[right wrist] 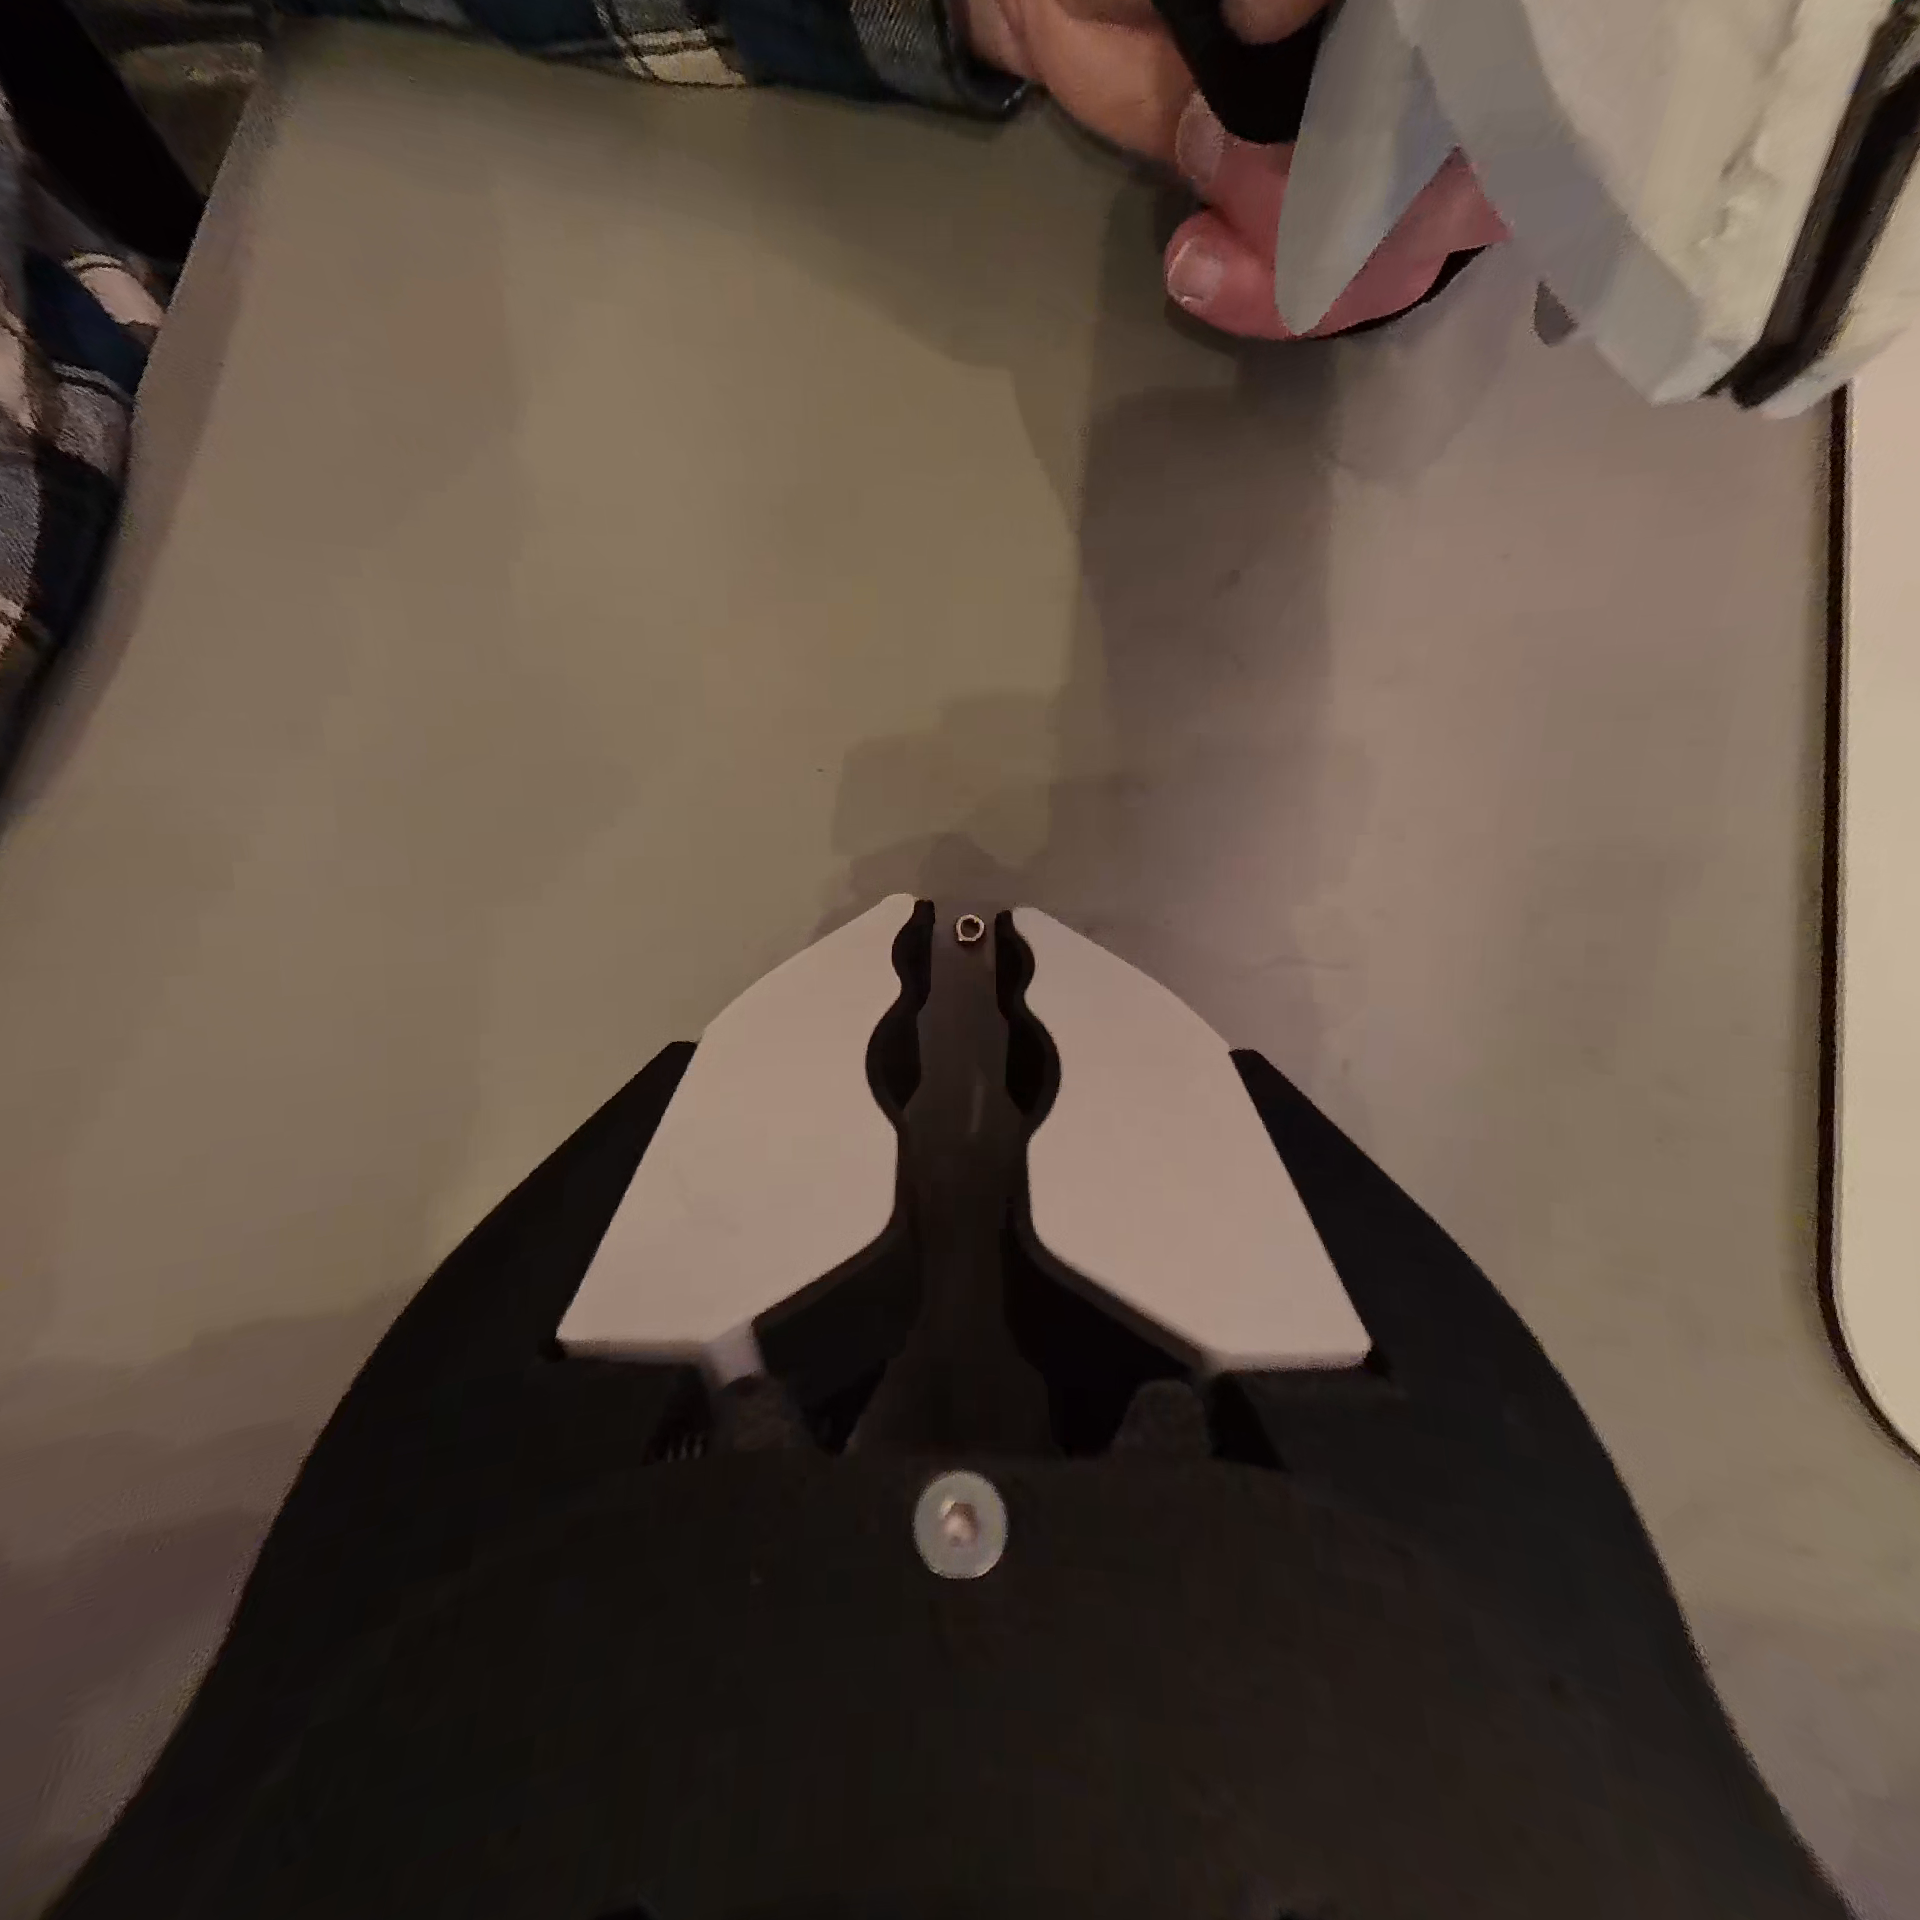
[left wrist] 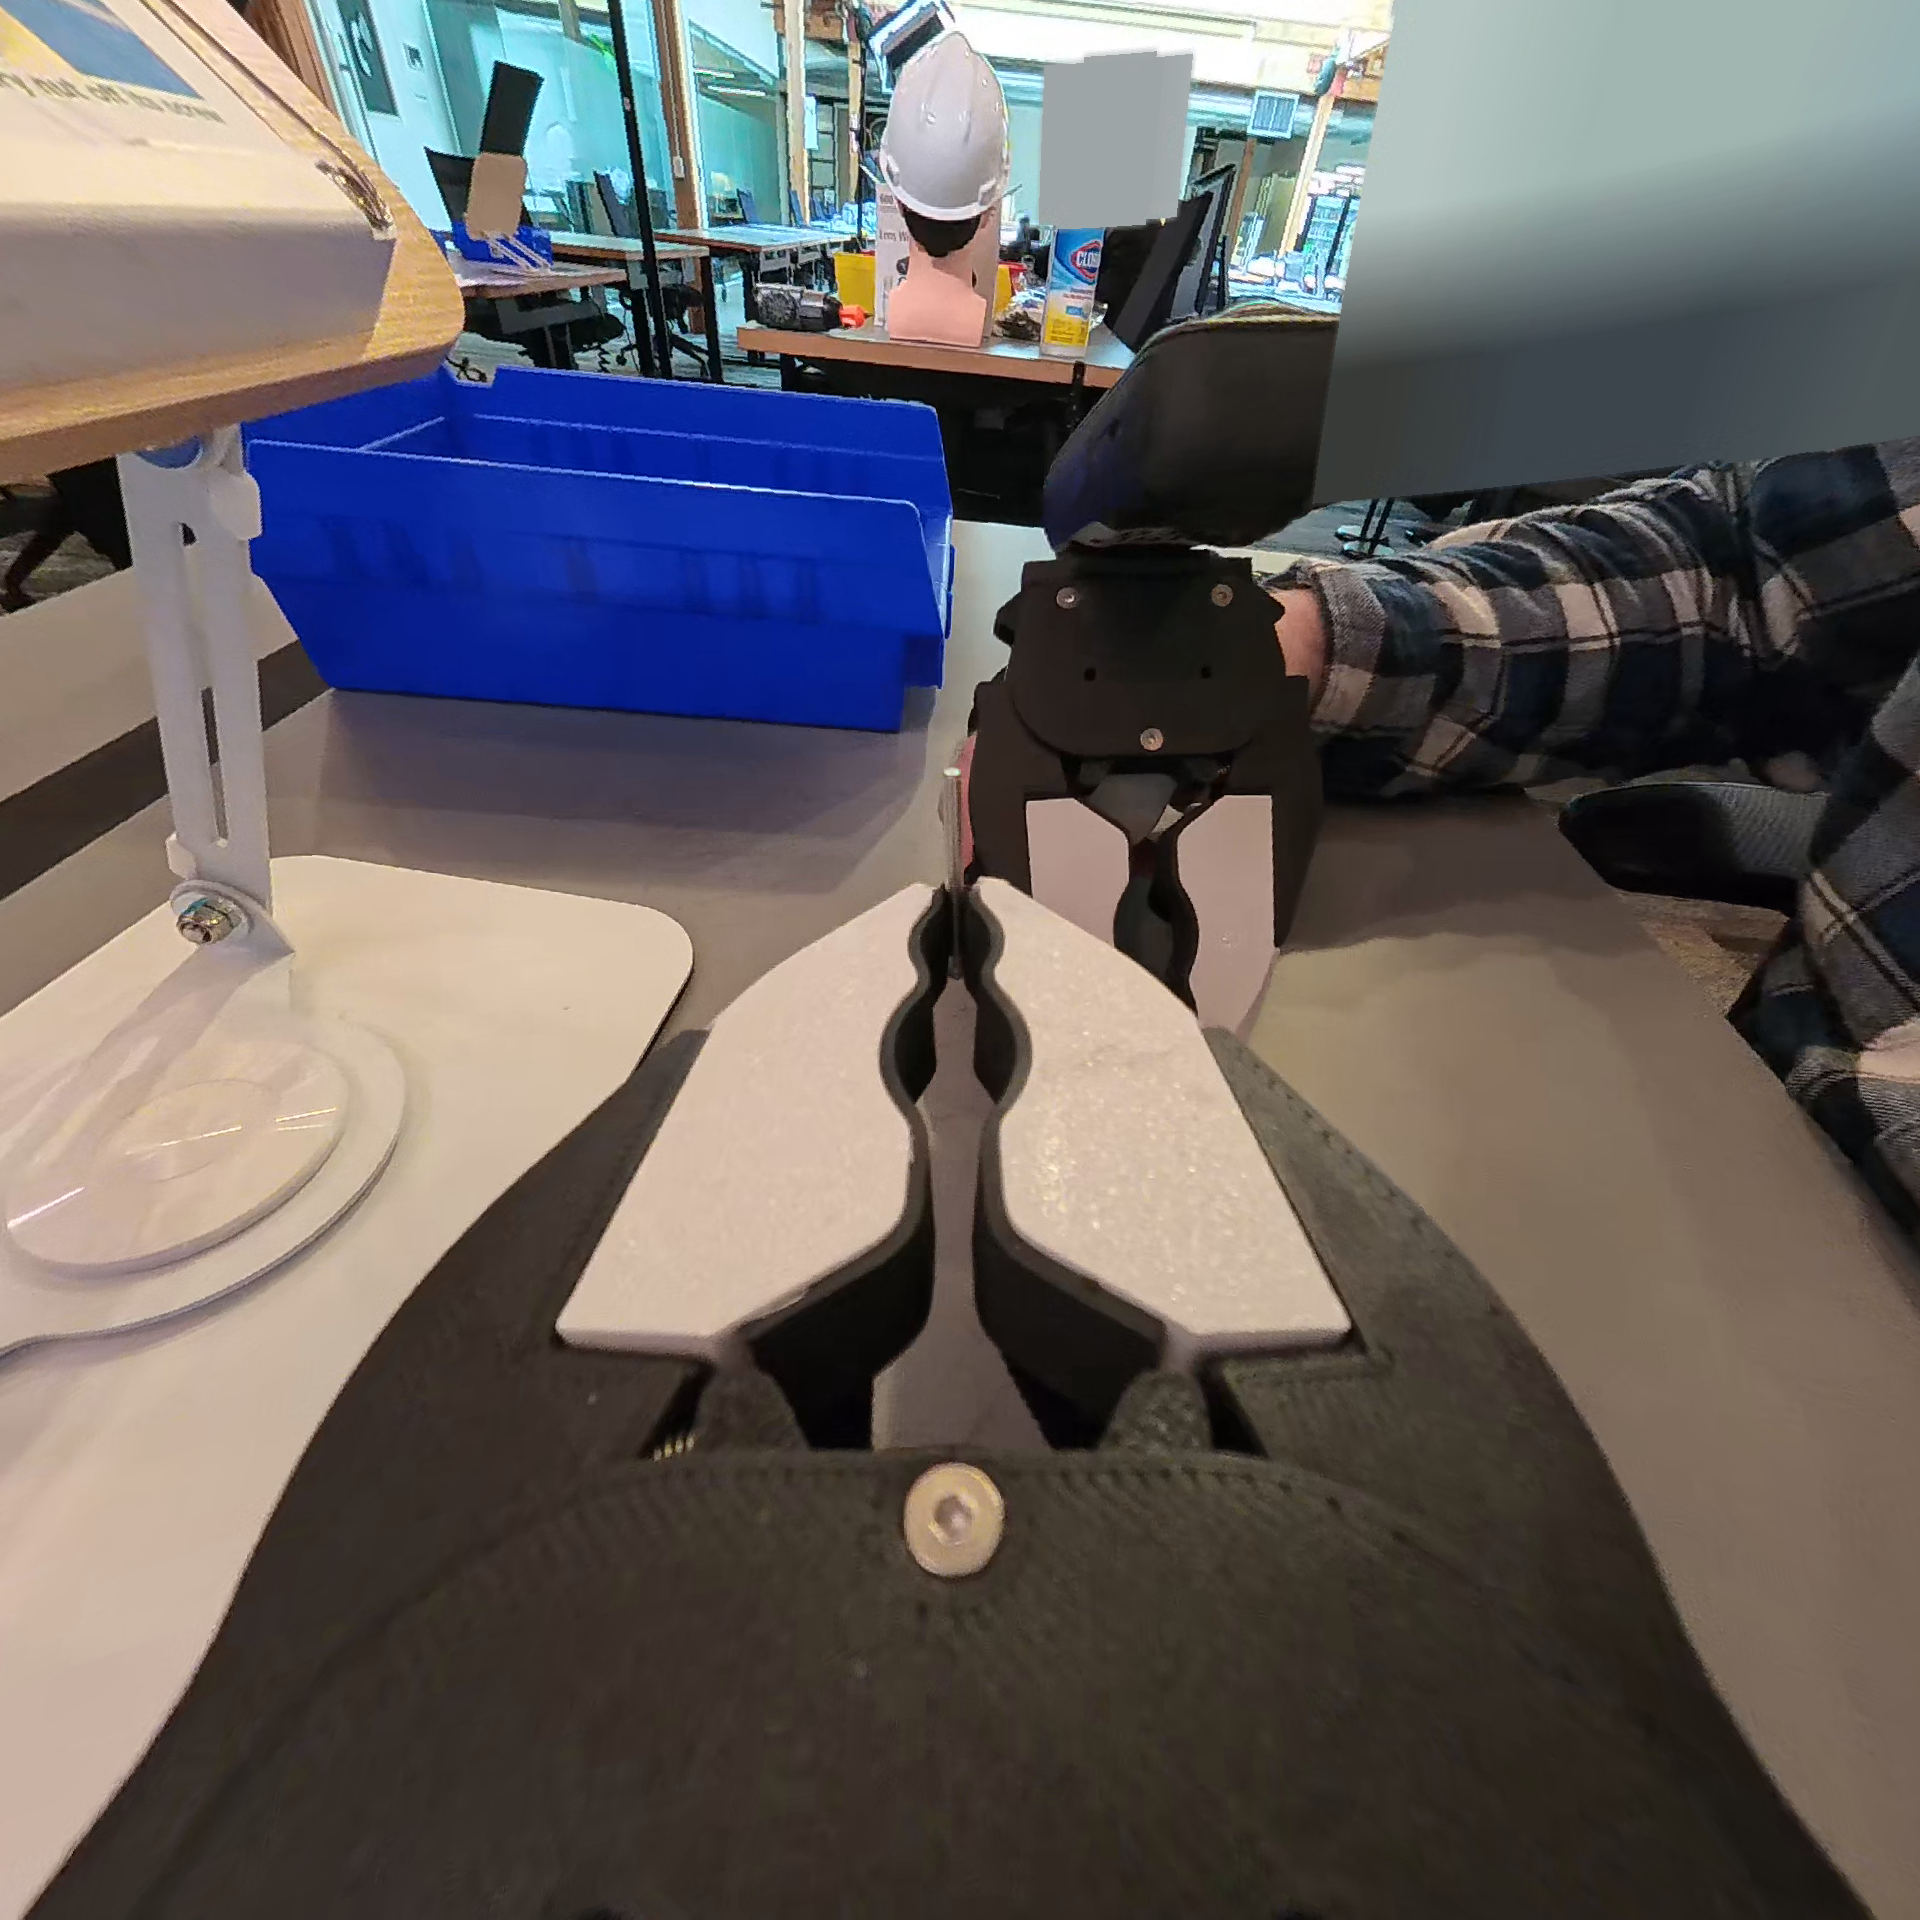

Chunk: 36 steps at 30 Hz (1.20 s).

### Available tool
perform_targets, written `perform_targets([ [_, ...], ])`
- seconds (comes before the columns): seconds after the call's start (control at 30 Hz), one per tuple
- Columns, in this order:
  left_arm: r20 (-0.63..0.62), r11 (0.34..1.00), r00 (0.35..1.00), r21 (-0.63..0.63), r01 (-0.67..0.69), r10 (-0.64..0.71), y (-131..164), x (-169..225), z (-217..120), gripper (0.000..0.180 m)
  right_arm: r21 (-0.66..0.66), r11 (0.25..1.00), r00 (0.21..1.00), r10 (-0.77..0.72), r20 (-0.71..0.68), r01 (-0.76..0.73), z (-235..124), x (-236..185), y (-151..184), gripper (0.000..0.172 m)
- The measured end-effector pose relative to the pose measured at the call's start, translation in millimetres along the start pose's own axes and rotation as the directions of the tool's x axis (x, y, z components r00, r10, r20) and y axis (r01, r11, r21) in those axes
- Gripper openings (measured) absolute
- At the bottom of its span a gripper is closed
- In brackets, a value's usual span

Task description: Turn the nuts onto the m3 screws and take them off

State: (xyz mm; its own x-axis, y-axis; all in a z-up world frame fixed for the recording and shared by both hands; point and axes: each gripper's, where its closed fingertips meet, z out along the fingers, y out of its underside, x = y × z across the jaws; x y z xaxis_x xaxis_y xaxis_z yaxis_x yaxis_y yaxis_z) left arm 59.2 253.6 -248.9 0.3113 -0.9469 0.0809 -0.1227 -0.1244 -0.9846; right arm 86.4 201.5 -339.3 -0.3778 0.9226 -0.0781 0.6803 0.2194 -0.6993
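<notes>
Two grippers: my left gripper (left wrist: 954, 914) pinches a thin metal pin (left wrist: 951, 831) upright at mid-frame; my right gripper (right wrist: 968, 920) stands slightly spread around a small nut (right wrist: 969, 927) lying on the bare grey table (right wrist: 520, 623), untouched.

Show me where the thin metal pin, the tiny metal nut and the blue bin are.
Metal pin (left wrist: 950, 831): left wrist view, on its upright shaft above the fingers pinching it.
Metal nut (right wrist: 969, 927): right wrist view, on its ring, lying between the parted fingers.
Blue bin (left wrist: 582, 613): left wrist view, on its front wall.
</notes>
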Motion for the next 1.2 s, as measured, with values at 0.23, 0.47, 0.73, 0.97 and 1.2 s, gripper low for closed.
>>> perform_targets([
  [0.23, 0.003, 1.0, 1.0, 0.005, 0.008, -0.008, -0.1, -2.3, -1.2, 0.002, -0.019, 1.0, 1.0, -0.013, 0.004, 0.013, 0.7, 0.9, -0.1, 0.01],
  [0.47, 0.001, 1.0, 1.0, 0.003, 0.008, -0.008, 0.6, -2.6, -1.5, 0.001, -0.176, 0.982, 0.998, -0.068, 0.002, 0.067, 1.2, 0.0, 1.3, 0.01],
  [0.73, 0.007, 1.0, 1.0, 0.009, 0.013, -0.013, 0.1, -6.0, -6.0, 0.001, -0.308, 0.938, 0.987, -0.161, 0.027, 0.161, 1.0, -1.7, 3.2, 0.006],
  [0.97, 0.001, 1.0, 1.0, 0.006, 0.016, -0.016, 1.0, -5.9, -6.2, 0.001, -0.326, 0.926, 0.982, -0.184, 0.047, 0.189, 0.9, -2.2, 3.4, 0.006],
  [1.2, 0.003, 1.0, 1.0, 0.0, 0.013, -0.013, 2.2, -5.8, -4.9, 0.002, -0.305, 0.932, 0.98, -0.193, 0.042, 0.197, 1.0, -3.0, 3.0, 0.005],
])
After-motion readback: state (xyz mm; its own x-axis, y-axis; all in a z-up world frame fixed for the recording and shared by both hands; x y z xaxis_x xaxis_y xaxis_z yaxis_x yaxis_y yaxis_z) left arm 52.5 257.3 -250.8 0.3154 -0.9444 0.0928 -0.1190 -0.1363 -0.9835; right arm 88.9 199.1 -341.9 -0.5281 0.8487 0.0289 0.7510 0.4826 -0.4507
